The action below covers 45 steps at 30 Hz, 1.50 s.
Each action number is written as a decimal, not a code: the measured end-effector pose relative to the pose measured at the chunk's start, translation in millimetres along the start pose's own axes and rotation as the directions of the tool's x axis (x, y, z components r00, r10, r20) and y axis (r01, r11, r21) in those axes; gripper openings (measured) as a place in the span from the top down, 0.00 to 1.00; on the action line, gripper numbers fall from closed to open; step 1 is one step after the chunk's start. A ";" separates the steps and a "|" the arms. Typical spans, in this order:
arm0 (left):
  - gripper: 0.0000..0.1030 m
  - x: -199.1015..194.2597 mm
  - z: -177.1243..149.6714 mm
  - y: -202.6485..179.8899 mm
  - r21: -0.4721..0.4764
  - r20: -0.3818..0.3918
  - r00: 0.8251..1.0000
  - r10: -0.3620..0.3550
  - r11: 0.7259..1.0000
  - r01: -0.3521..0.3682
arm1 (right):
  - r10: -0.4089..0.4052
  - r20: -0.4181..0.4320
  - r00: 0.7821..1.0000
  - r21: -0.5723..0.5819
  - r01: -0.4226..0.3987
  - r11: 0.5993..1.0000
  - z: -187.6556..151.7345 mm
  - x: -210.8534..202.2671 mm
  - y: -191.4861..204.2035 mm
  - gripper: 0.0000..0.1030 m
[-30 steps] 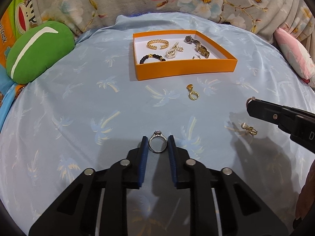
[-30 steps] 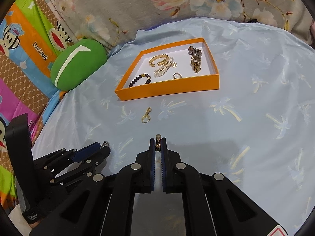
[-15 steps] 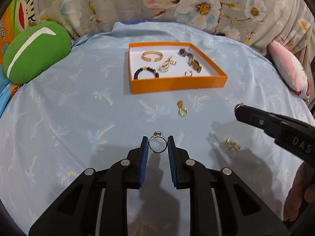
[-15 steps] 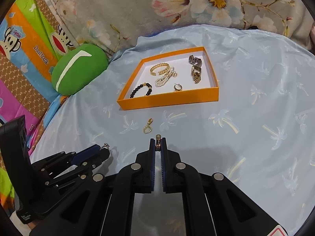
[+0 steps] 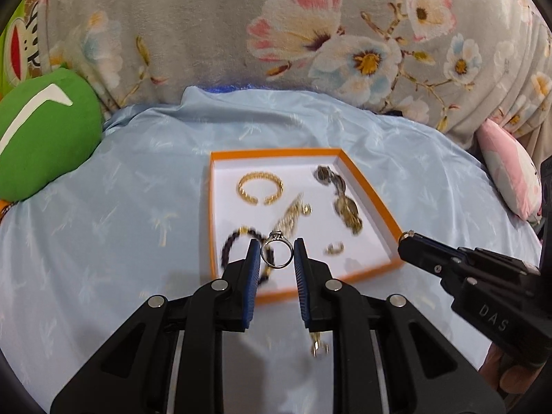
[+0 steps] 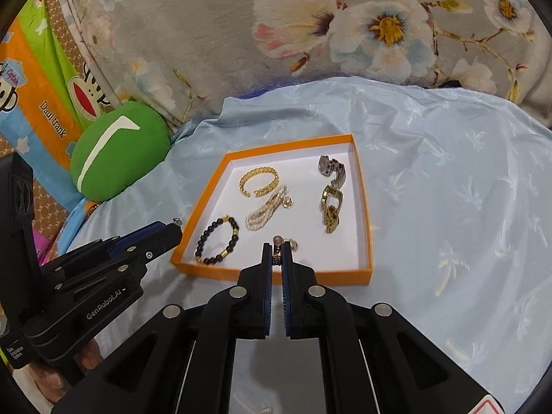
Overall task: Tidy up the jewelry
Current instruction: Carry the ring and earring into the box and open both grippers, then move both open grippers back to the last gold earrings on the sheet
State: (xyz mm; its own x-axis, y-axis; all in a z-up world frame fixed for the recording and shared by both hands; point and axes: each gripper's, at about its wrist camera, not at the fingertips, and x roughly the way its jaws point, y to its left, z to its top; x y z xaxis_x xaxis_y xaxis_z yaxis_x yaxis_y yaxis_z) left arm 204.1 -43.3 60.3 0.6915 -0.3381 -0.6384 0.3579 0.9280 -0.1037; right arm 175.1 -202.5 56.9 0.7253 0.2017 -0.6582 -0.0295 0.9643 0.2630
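An orange-walled tray (image 5: pixel 377 197) (image 6: pixel 362 186) with a white floor lies on the pale blue sheet. It holds a gold cuff (image 6: pixel 258 182), a pearl piece (image 6: pixel 265 208), a black bead bracelet (image 6: pixel 217 239), a watch (image 6: pixel 331 193) and a small gold ring (image 5: pixel 334 248). My left gripper (image 5: pixel 277 253) is shut on a silver ring with a stone (image 5: pixel 277 249), held above the tray's near edge. My right gripper (image 6: pixel 276 252) is shut on a small gold earring (image 6: pixel 276 241), also over the near edge. A gold clip piece (image 5: pixel 319 343) lies on the sheet behind the left fingers.
A green cushion (image 5: pixel 38 138) (image 6: pixel 117 148) lies left of the tray and a pink pillow (image 5: pixel 510 169) at the right. A floral blanket (image 5: pixel 310 34) rises behind the sheet. The right gripper's body (image 5: pixel 483 283) crosses the left view; the left one (image 6: pixel 96 276) crosses the right view.
Both grippers have moved forward and up toward the tray, each still holding its piece. The tray looks much closer now, and the loose gold clip has passed beneath the left fingers.
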 end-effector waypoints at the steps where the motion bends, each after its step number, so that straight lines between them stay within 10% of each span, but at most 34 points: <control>1: 0.81 9.5 6.5 0.7 -0.001 0.001 1.000 0.007 1.000 -0.007 | -0.002 0.000 1.000 0.002 0.002 1.000 6.5 8.8 -2.2 0.96; 18: 0.73 86.4 30.6 17.0 -0.058 -0.043 0.999 0.026 0.998 -0.028 | -0.024 -0.028 0.999 0.018 0.025 1.000 27.9 68.1 -15.0 0.90; 34: 0.62 -32.1 -59.2 21.0 -0.043 -0.057 0.998 0.035 0.998 -0.038 | -0.075 -0.047 0.996 0.000 0.075 0.997 -76.0 -62.0 -30.6 0.88; 45: 0.62 -55.6 -121.2 11.3 -0.081 -0.150 0.988 0.028 0.996 -0.041 | -0.023 -0.144 0.989 -0.096 0.009 0.995 -131.7 -55.2 16.8 0.88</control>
State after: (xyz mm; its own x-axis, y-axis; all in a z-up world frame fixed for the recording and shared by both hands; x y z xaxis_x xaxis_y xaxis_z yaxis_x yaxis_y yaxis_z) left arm 93.6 5.0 2.1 0.5991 -0.2841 -0.7486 0.2771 0.9507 -0.1391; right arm 44.0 -174.8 4.7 0.6193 0.2017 -0.7588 -0.0886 0.9782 0.1877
